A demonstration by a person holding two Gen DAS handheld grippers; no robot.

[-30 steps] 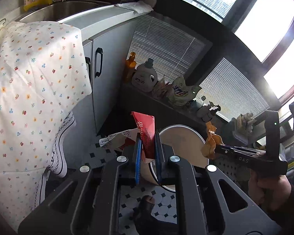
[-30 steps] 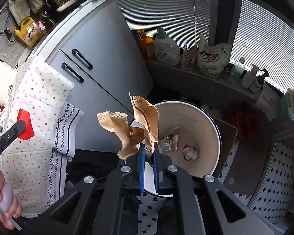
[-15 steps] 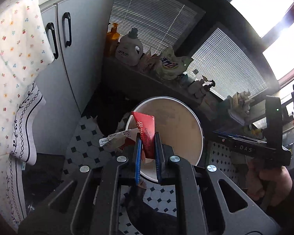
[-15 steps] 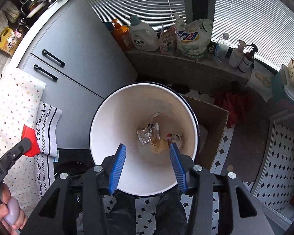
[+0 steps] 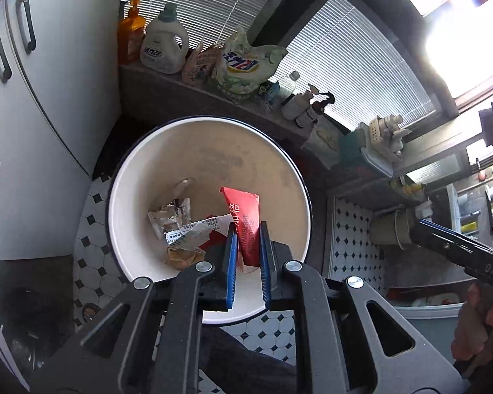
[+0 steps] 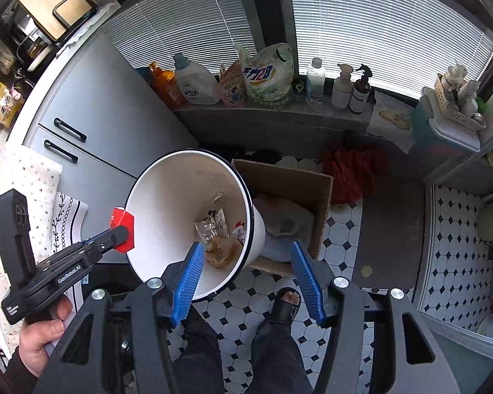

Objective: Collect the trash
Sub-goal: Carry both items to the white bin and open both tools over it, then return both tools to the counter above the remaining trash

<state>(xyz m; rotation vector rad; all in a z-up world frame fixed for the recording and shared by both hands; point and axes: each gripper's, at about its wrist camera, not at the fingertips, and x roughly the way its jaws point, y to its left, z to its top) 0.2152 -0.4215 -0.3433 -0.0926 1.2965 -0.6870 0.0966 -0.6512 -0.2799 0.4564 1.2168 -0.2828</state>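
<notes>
My left gripper point(image 5: 248, 262) is shut on a red snack wrapper point(image 5: 245, 223) and holds it over the open white trash bin point(image 5: 128, 177). The bin holds a silver foil wrapper point(image 5: 169, 216), a brown paper scrap point(image 5: 182, 257) and a printed wrapper. In the right wrist view the left gripper point(image 6: 120, 231) holds the red wrapper point(image 6: 125, 226) at the bin's point(image 6: 167, 190) left rim. My right gripper point(image 6: 246, 279) is open and empty above the bin's near right edge; the brown paper point(image 6: 222, 251) lies inside.
A cardboard box point(image 6: 292, 184) stands right of the bin. Detergent bottles point(image 6: 194, 82) and bags line the sill under the blinds. Grey cabinet doors point(image 6: 92, 124) stand at left. My feet point(image 6: 286, 302) are on the tiled floor.
My right gripper opened, dropped the brown paper into the bin, then drew back to the right. My left gripper carried the red wrapper over the bin's opening.
</notes>
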